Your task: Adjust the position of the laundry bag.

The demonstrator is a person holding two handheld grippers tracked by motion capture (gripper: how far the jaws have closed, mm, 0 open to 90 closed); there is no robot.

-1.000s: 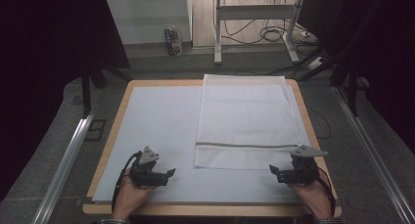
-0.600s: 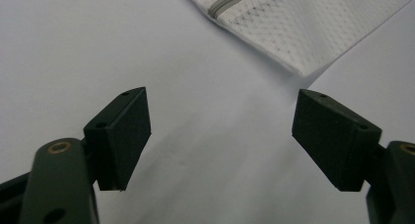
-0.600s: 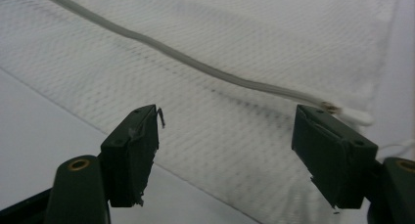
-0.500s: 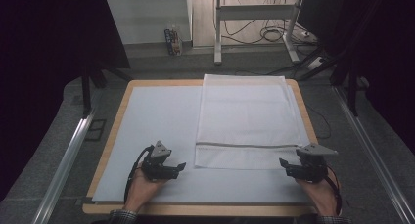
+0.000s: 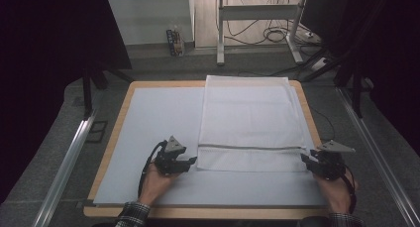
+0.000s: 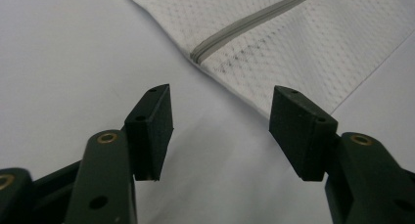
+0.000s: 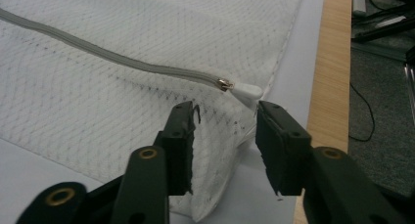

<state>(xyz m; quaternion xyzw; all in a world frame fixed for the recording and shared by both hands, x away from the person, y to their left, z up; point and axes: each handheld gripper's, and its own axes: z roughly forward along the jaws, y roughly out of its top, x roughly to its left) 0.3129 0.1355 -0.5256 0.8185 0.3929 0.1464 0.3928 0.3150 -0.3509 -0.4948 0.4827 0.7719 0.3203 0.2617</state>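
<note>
A white mesh laundry bag [image 5: 250, 120] with a grey zipper [image 5: 250, 147] lies flat on the right half of the table. My left gripper [image 5: 192, 162] rests open on the white sheet, just left of the bag's near left corner [image 6: 293, 53], with nothing between the jaws. The zipper's left end [image 6: 196, 55] is ahead of that gripper [image 6: 222, 99]. My right gripper [image 5: 304, 158] is at the bag's near right corner. Its jaws stand open [image 7: 227, 111] with a fold of mesh [image 7: 220, 131] between them, and the white zipper pull [image 7: 246, 91] lies just beyond their tips.
A white sheet [image 5: 153, 118] covers the wooden table [image 5: 116, 123]. The wooden edge [image 7: 335, 62] runs close to the right of my right gripper. Metal rails [image 5: 62, 165] flank the table, and cables and a stand's legs [image 5: 257, 33] lie on the floor behind.
Both hands have moved right and a little forward. The left gripper has closed in on the bag's left corner, and the right gripper has reached its right corner.
</note>
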